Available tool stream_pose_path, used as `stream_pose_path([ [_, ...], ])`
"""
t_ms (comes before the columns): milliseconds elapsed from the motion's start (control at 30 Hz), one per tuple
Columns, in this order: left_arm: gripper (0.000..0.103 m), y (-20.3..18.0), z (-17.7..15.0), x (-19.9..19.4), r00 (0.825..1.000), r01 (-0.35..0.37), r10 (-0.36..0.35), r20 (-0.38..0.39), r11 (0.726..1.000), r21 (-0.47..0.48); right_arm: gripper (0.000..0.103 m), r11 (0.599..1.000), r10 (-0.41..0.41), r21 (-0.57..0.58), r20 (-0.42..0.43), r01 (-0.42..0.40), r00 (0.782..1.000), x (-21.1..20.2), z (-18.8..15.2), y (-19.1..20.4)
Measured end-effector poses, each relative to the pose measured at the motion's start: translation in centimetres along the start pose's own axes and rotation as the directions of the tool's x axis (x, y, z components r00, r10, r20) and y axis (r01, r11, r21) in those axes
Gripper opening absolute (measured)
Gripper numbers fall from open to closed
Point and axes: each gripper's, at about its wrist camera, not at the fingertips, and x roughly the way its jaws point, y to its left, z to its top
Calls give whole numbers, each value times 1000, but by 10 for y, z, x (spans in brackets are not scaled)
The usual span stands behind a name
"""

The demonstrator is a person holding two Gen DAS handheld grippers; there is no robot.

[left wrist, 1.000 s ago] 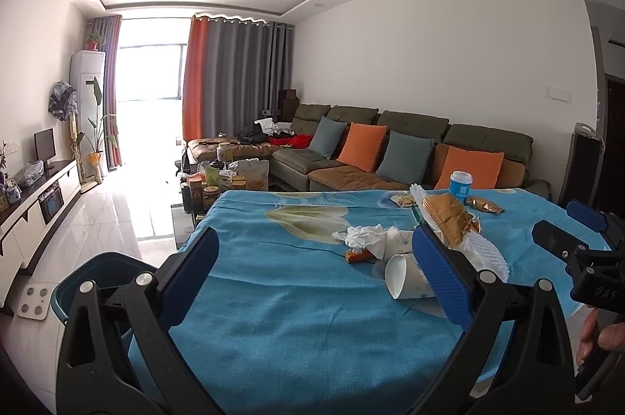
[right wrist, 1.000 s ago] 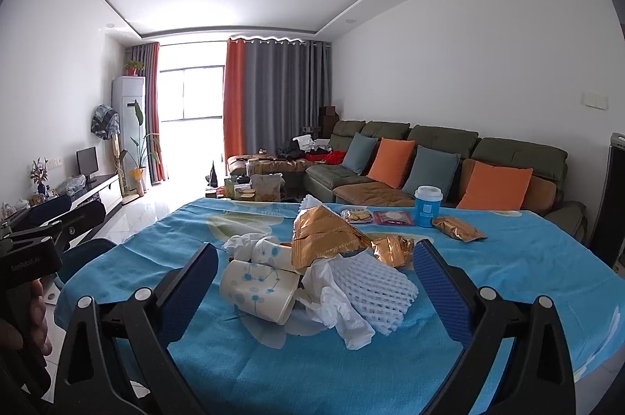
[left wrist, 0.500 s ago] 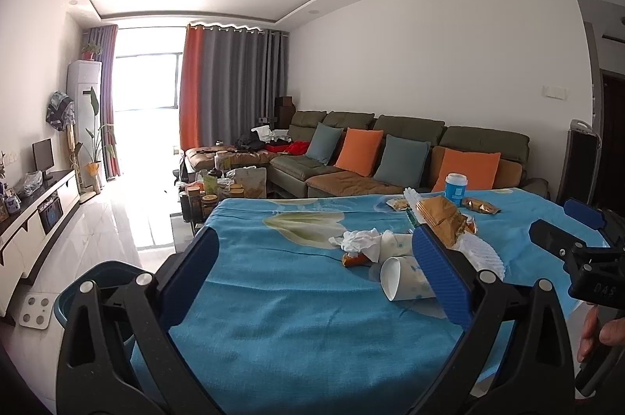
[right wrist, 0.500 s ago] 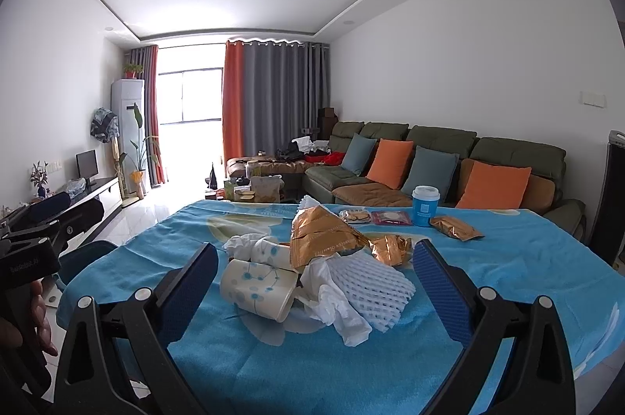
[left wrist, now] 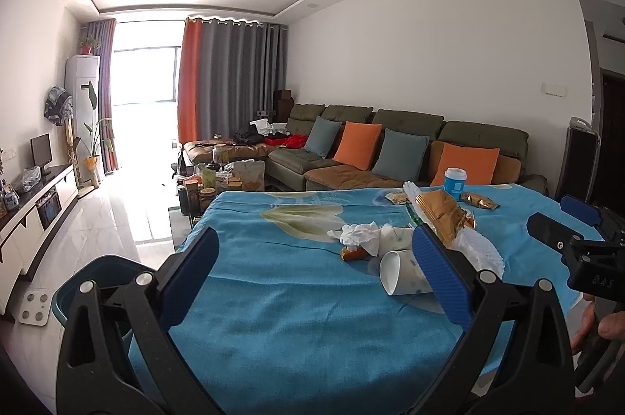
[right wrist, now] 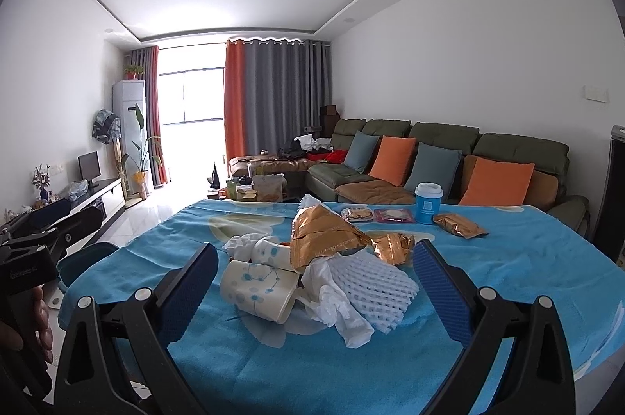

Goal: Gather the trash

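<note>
Right wrist: both grippers' jaws wide, empty; trash pile (right wrist: 320, 270) mid-tablecloth (right wrist: 527, 259), edges clear.

Between the spread fingers of the right gripper (right wrist: 315, 282) lies the trash heap: paper cup (right wrist: 258, 290), foam net (right wrist: 371, 284), gold wrapper (right wrist: 326, 237) stacked touching. Bare blue tablecloth (right wrist: 508, 259) lies free to its right. Ahead of the left gripper (left wrist: 316, 272) the cloth is bare; the heap sits by its right finger
</note>
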Motion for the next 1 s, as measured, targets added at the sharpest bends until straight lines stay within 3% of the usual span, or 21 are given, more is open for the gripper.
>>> stream_pose_path([
  [333,97,-10,-2,24,997,50,-49,-57,999,19,96,1000,7,8,-53,-6,999,26,11,-12],
  [667,97,-25,0,65,989,102,-98,-108,995,25,96,999,32,-11,-156,-34,987,87,27,-19],
  [1000,97,-46,-12,123,958,179,-175,-227,984,-5,96,997,55,-35,-256,-66,965,137,30,-26],
])
